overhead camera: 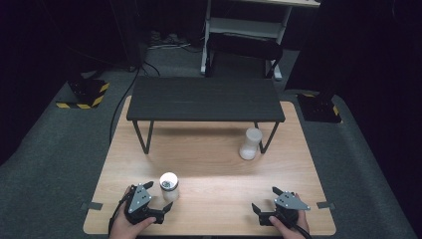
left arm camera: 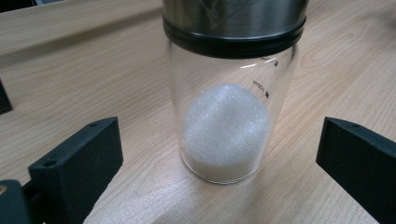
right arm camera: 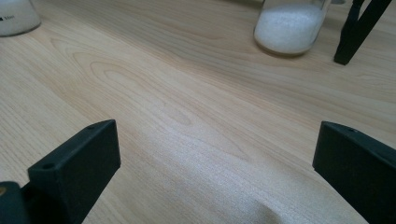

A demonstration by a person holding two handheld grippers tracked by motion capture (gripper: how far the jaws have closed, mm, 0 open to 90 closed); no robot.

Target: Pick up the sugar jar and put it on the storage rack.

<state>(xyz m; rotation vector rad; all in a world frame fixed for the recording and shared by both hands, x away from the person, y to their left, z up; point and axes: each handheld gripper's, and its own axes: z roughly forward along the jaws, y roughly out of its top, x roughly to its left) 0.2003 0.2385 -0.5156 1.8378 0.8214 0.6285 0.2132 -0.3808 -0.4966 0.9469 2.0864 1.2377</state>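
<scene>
- Left hand-held gripper [overhead camera: 160, 205]: jaws wide apart, nothing between the pads. It rests low at the near edge of the bench [overhead camera: 209, 164], pointing at the glass jar [left arm camera: 231, 112] just ahead.
- Jar stands upright on the bench, metal collar on top, white granules heaped in its bottom. It sits centred between the jaws but apart from both.
- Right hand-held gripper [overhead camera: 266, 205]: also spread wide and empty, near the bench's front right, bare wood ahead.
- Second jar [overhead camera: 250, 143] with white contents stands well off, beside a leg of the dark riser shelf [overhead camera: 204, 98].
- Step in hand, as I judge: approach before grasp.
- Next move likely calls for easing forward, then closing on the glass below the collar.
</scene>
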